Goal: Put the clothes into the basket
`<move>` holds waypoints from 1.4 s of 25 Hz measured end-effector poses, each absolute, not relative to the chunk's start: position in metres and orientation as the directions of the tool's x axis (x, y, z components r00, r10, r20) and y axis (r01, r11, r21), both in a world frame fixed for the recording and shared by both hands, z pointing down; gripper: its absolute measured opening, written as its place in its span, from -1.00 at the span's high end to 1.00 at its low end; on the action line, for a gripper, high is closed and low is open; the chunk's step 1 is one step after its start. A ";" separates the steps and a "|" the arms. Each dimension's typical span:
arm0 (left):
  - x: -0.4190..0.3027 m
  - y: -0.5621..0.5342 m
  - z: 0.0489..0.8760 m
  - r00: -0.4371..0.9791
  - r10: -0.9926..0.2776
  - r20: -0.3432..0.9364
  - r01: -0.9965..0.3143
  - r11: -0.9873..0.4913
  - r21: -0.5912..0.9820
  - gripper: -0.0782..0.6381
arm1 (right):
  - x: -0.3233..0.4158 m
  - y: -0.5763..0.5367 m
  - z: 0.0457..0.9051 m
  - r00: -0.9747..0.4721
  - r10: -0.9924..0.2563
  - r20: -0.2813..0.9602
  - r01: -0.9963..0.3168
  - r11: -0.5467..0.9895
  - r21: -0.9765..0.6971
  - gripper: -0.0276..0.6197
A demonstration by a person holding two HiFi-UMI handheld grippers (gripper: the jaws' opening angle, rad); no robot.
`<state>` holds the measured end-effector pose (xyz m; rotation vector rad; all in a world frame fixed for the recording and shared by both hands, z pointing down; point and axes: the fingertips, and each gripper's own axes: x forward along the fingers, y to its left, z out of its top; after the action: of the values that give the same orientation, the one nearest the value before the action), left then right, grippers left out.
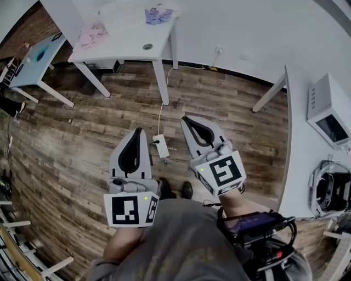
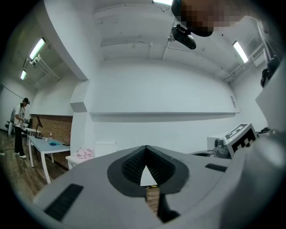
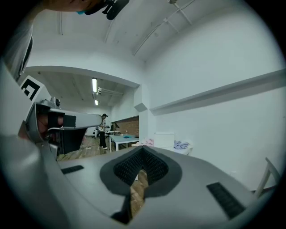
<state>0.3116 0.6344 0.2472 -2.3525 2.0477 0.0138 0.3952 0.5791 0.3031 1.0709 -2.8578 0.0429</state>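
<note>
Across the wooden floor stands a white table. On it are a white basket, a pink garment to its left and a purple garment to its right. My left gripper and right gripper hover close to my body, far short of the table, both shut with nothing between the jaws. The left gripper view looks over the left gripper at the pink garment and the basket. In the right gripper view, beyond the right gripper, lies the purple garment.
A power strip with its cable lies on the floor ahead of the grippers. A blue-topped table stands at far left, with a person beside it. At right, a white counter carries a microwave and a headset.
</note>
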 end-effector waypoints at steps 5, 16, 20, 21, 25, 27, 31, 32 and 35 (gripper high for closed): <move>0.300 0.630 0.257 0.115 -0.993 0.000 -0.993 -0.115 -0.002 0.76 | 0.395 0.565 0.304 -0.742 -0.669 0.044 -0.670 0.741 -0.051 0.90; 0.225 0.560 0.277 0.109 -0.994 0.010 -0.993 -0.109 0.046 0.76 | 0.321 0.493 0.329 -0.745 -0.659 0.101 -0.666 0.742 -0.073 0.89; 0.183 0.525 0.267 0.104 -0.994 -0.031 -0.993 -0.105 0.049 0.76 | 0.278 0.458 0.317 -0.754 -0.653 0.079 -0.657 0.752 -0.050 0.89; 0.173 0.518 0.265 0.103 -0.994 -0.042 -0.993 -0.105 0.049 0.76 | 0.268 0.451 0.313 -0.754 -0.654 0.070 -0.657 0.753 -0.037 0.89; 0.146 0.494 0.250 0.124 -0.988 -0.095 -0.991 -0.128 0.036 0.76 | 0.239 0.426 0.297 -0.745 -0.666 0.037 -0.666 0.746 0.001 0.89; 0.137 0.485 0.245 0.138 -0.984 -0.112 -0.989 -0.143 0.035 0.76 | 0.229 0.417 0.291 -0.738 -0.674 0.025 -0.674 0.739 0.008 0.89; 0.126 0.469 0.244 0.165 -0.978 -0.125 -0.984 -0.172 0.050 0.76 | 0.220 0.402 0.283 -0.720 -0.693 0.016 -0.693 0.720 0.030 0.89; 0.126 0.465 0.245 0.172 -0.977 -0.124 -0.982 -0.180 0.052 0.76 | 0.221 0.398 0.282 -0.715 -0.699 0.017 -0.699 0.715 0.034 0.90; 0.127 0.452 0.251 0.188 -0.976 -0.112 -0.978 -0.196 0.064 0.76 | 0.225 0.383 0.284 -0.699 -0.715 0.026 -0.714 0.699 0.035 0.89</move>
<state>0.1272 0.4522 0.2508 -2.4048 1.9776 0.1984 0.2249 0.3831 0.2837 1.2036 -2.8613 -0.0344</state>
